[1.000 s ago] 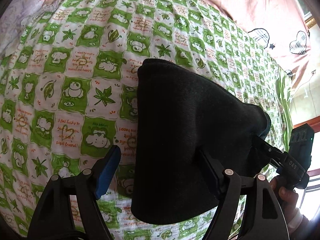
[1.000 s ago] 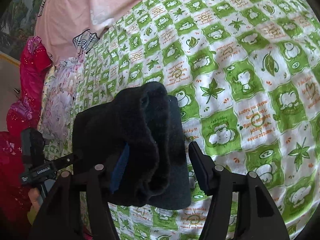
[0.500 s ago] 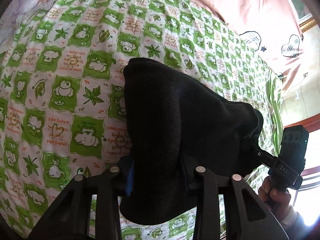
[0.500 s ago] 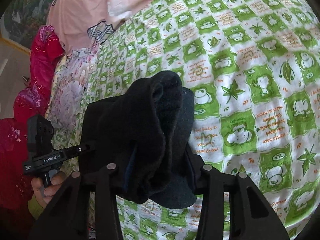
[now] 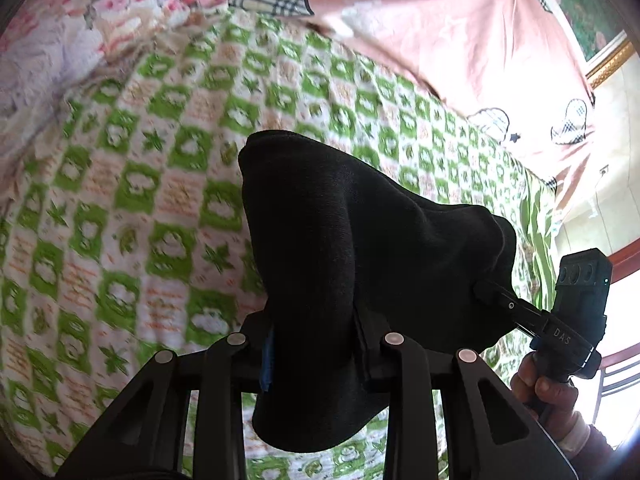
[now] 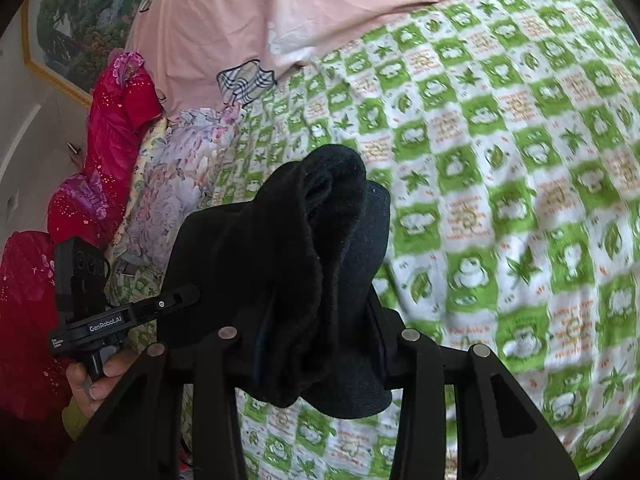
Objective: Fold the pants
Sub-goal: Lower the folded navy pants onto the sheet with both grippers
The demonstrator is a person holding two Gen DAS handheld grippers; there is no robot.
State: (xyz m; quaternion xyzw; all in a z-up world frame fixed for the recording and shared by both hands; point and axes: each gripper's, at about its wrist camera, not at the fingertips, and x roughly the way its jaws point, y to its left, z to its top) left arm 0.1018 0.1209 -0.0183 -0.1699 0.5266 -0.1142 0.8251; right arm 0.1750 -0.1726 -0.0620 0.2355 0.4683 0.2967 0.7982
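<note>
Black pants [image 5: 360, 248] already folded into compact bundle, lifted clear of green checked bedspread [image 5: 120, 208]
Left gripper [image 5: 316, 344] and right gripper [image 6: 316, 344]: jaws just closed, each clamping one bundle end
Remaining, by judgement: final fold or set-down on bed

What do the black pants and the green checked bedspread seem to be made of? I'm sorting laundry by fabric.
Black pants: looks like a thick, soft fleece or brushed knit, matte, with a fuzzy nap along the folded edges. Green checked bedspread: seems a thin printed cotton-like cloth, flat, with fine creases. The exact fibre cannot be told.
</note>
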